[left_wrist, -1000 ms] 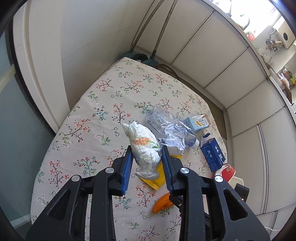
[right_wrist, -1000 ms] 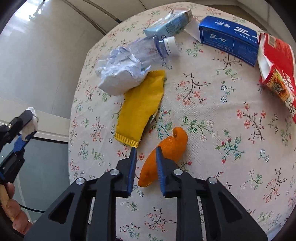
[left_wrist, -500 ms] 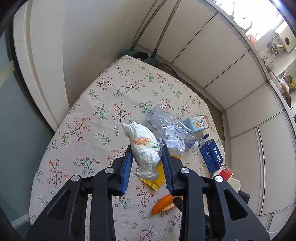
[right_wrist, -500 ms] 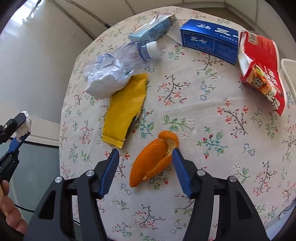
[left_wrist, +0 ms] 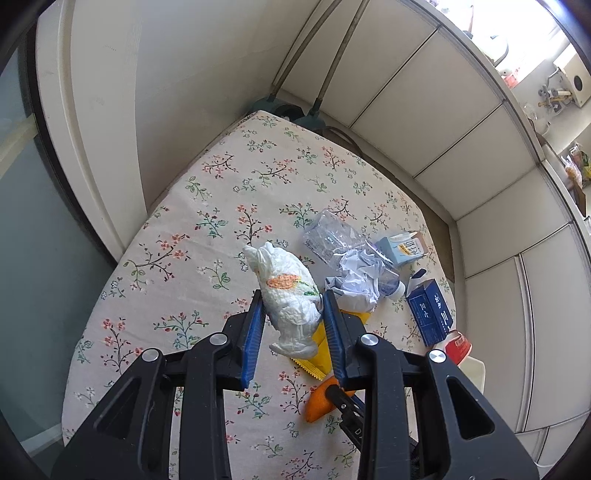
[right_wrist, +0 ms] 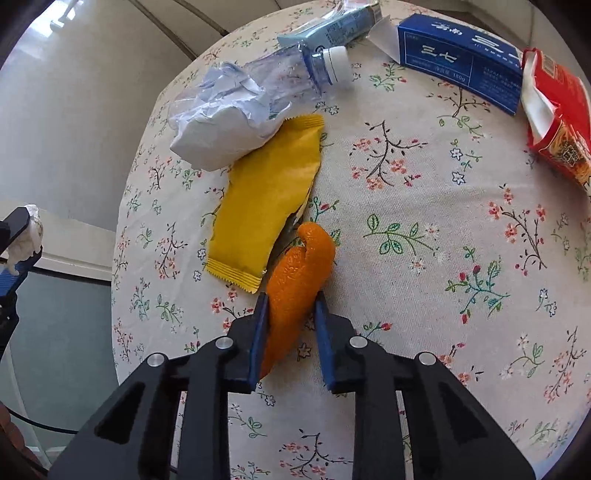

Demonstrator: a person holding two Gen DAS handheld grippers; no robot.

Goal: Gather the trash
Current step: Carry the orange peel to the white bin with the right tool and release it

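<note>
The left gripper (left_wrist: 293, 325) is raised above the worktop (left_wrist: 207, 206), pinching a crumpled white plastic bag (left_wrist: 290, 295) with an orange print between its blue pads. The right gripper (right_wrist: 290, 325) is down at the flowered cloth with its jaws close on either side of an orange peel (right_wrist: 297, 273); the left pad touches the peel, but a thin gap seems to remain on the right, so I cannot tell whether the grip is actually made. The step in hand looks like picking up the peel, one item into a larger clear-up. Just beside the peel lies a yellow wrapper (right_wrist: 266, 206), partly under a wad of crumpled paper (right_wrist: 225, 125) that leans on a crushed clear bottle (right_wrist: 295, 74). Further back sit a light blue carton (right_wrist: 328, 27), a dark blue box (right_wrist: 458, 61) and a torn red packet (right_wrist: 554, 118), all still on the cloth. No bin shows in either view. The next move calls for a firm squeeze on the curled, springy peel, then a straight lift so it does not drag the wrapper's edge along.
</note>
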